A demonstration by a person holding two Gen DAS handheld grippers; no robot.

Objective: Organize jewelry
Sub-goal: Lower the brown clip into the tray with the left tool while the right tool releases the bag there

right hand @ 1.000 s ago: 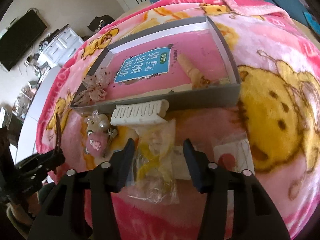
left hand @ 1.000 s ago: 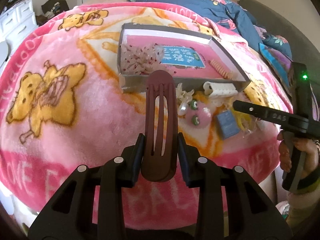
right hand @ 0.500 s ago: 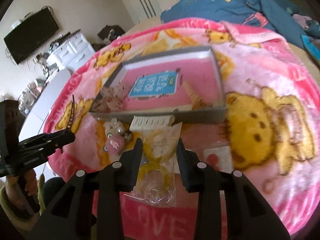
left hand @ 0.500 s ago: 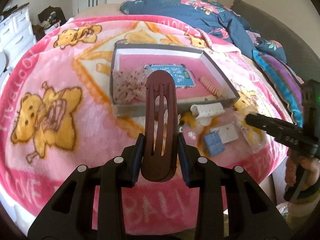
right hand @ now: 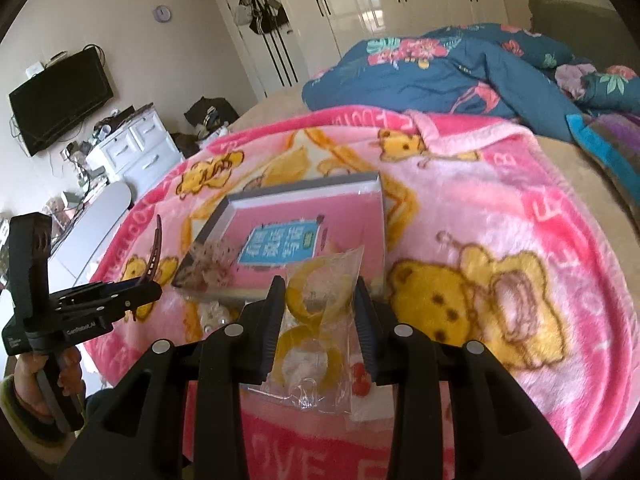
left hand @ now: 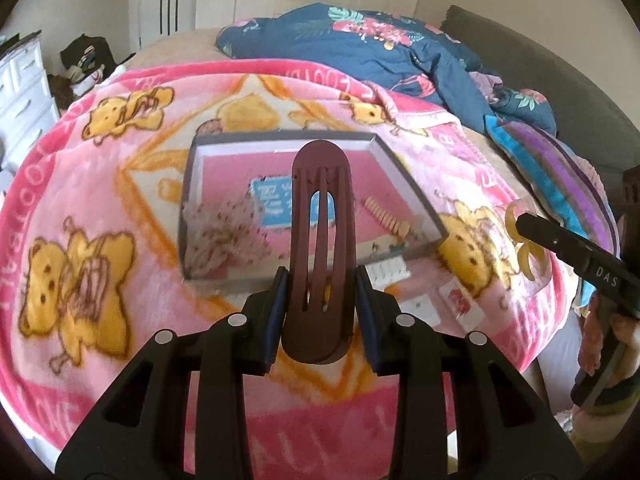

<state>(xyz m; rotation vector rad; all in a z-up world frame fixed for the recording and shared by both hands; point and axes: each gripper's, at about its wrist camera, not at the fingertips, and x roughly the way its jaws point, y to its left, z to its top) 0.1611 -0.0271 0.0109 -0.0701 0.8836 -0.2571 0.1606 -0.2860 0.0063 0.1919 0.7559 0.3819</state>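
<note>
Two hand-held grippers: left (left hand: pixel 320 300), right (right hand: pixel 318 312). One maroon hair clip (left hand: pixel 322 240), one clear bag (right hand: pixel 320 320). One grey tray (left hand: pixel 400 176), one pink blanket (left hand: pixel 120 184).

Pinks, yellows and a dark maroon clip on a bed.
The blanket (left hand: pixel 120 184) is pink with yellow bears and orange lines; the tray (left hand: pixel 192 168) has grey walls and a pink floor bearing a blue card (left hand: pixel 272 204). The hair clip (left hand: pixel 320 240) is maroon, the bagged rings (right hand: pixel 316 320) yellow in clear plastic, the quilt (left hand: pixel 360 52) navy floral.
</note>
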